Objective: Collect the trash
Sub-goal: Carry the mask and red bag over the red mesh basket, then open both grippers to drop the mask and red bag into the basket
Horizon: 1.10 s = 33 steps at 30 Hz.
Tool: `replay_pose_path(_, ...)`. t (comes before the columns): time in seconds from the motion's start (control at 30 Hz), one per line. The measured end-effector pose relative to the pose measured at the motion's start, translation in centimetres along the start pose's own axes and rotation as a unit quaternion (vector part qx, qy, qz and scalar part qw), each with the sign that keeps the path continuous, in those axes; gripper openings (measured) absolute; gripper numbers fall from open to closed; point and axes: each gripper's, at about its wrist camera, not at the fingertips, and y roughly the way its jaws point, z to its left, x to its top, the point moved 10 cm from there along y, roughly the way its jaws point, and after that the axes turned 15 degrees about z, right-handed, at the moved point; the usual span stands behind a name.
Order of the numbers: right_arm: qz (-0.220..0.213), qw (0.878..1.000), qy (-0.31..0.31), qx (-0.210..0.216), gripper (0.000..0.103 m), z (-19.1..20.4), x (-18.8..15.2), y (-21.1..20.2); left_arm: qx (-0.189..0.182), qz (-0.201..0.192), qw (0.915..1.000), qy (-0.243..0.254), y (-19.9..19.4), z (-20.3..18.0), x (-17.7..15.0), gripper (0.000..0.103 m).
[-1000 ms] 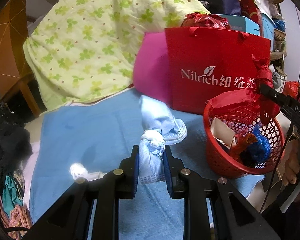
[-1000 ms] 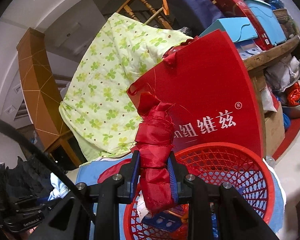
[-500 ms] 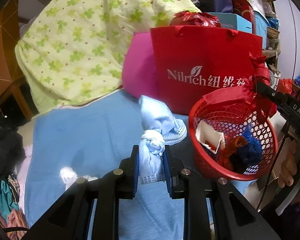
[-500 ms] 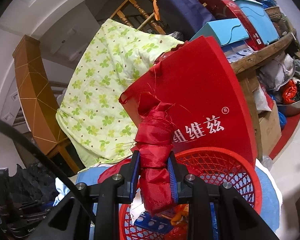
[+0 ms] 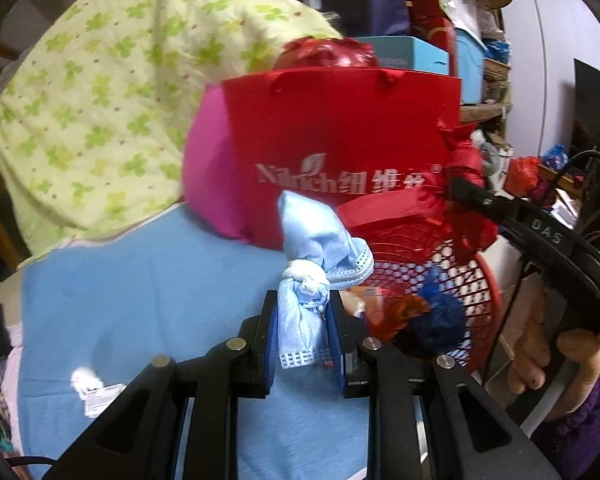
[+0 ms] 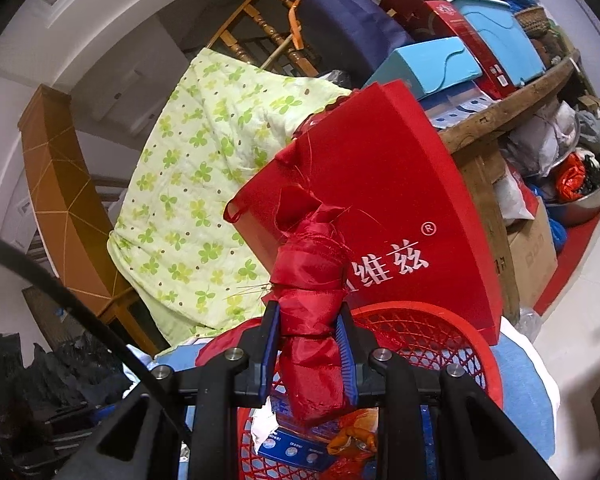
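Observation:
My left gripper (image 5: 302,332) is shut on a knotted light blue cloth (image 5: 312,252), held just left of the rim of the red mesh basket (image 5: 472,280). The basket holds several scraps, among them a dark blue bag (image 5: 440,320) and an orange wrapper (image 5: 400,312). My right gripper (image 6: 308,352) is shut on a twisted red fabric handle (image 6: 312,288) tied to the basket (image 6: 432,336) and holds it up. The right gripper also shows in the left wrist view (image 5: 464,192) at the basket's far rim.
A red Nilrich paper bag (image 5: 340,152) and a pink cushion (image 5: 208,176) stand behind the basket. A green clover quilt (image 5: 100,92) is heaped at the back left. A blue sheet (image 5: 140,296) bears a small white scrap (image 5: 88,384). Cluttered shelves (image 6: 500,92) stand at right.
The basket has come closer to my left gripper, which has moved right with the blue cloth toward its rim. My right gripper keeps hold of the red handle.

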Motion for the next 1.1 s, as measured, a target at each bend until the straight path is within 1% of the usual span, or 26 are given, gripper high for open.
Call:
replay_pose_path(0.23, 0.007, 0.999, 0.053, 0.004, 0.031, -2.2, 0.1, 0.0, -0.054, 0.017, 0.9984, 0.0, 2.3, -2.9, 1.0, 0.026)
replay_pose_path(0.3, 0.019, 0.997, 0.072, 0.006, 0.031, -3.1, -0.1, 0.5, -0.067, 0.026, 0.9974, 0.003, 3.2, -3.7, 1.0, 0.028)
replay_pose_path(0.33, 0.027, 0.996, 0.081, 0.005, 0.031, -3.5, -0.2, 0.8, -0.074, 0.032, 0.9967, 0.006, 3.7, -4.1, 1.0, 0.031)
replay_pose_path(0.37, 0.035, 0.995, 0.088, 0.004, 0.032, -3.8, -0.3, 1.1, -0.077, 0.036, 0.9964, 0.008, 4.0, -4.4, 0.9, 0.042)
replay_pose_path(0.4, 0.041, 0.995, 0.094, 0.004, 0.035, -4.1, -0.5, 1.4, -0.075, 0.036, 0.9965, 0.009, 4.2, -4.5, 0.7, 0.048)
replay_pose_path(0.43, 0.05, 0.994, 0.102, 0.007, 0.036, -4.4, -0.6, 1.7, -0.072, 0.033, 0.9968, 0.009, 4.2, -4.5, 0.6, 0.058)
replay_pose_path(0.47, 0.055, 0.993, 0.106, 0.008, 0.039, -4.5, -0.8, 1.9, -0.069, 0.028, 0.9972, 0.009, 4.1, -4.4, 0.5, 0.06)
replay_pose_path(0.53, 0.059, 0.991, 0.115, 0.017, 0.056, -4.7, -1.0, 2.1, -0.067, 0.029, 0.9973, 0.008, 4.0, -3.9, 0.2, 0.06)
replay_pose_path(0.57, 0.056, 0.991, 0.117, 0.02, 0.063, -4.7, -0.9, 2.0, -0.066, 0.03, 0.9974, 0.004, 3.9, -3.5, -0.1, 0.06)
replay_pose_path(0.63, 0.043, 0.993, 0.11, 0.021, 0.063, -4.4, -0.7, 1.7, -0.063, 0.031, 0.9976, -0.004, 3.7, -2.5, -0.6, 0.06)
replay_pose_path(0.77, 0.022, 0.995, 0.091, 0.019, 0.063, -3.4, -0.2, 1.1, -0.042, 0.041, 0.9979, -0.029, 3.3, 0.9, -3.0, 0.06)
replay_pose_path(0.9, 0.003, 0.999, 0.041, 0.017, 0.063, -0.6, -0.1, 0.9, -0.003, 0.063, 0.9959, -0.065, 3.1, 6.1, -7.1, 0.06)
replay_pose_path(1.0, -0.01, 1.0, -0.009, 0.024, 0.063, 2.5, -0.4, 0.8, 0.025, 0.08, 0.9904, -0.11, 2.4, 11.0, -11.0, 0.06)
replay_pose_path(1.03, -0.014, 0.999, -0.021, 0.029, 0.063, 3.3, -0.5, 0.8, 0.034, 0.085, 0.9878, -0.126, 2.0, 12.5, -12.2, 0.06)
replay_pose_path(1.1, -0.021, 0.997, -0.06, 0.04, 0.063, 6.1, -1.1, 0.9, 0.055, 0.094, 0.9808, -0.162, 1.1, 15.9, -14.8, 0.06)
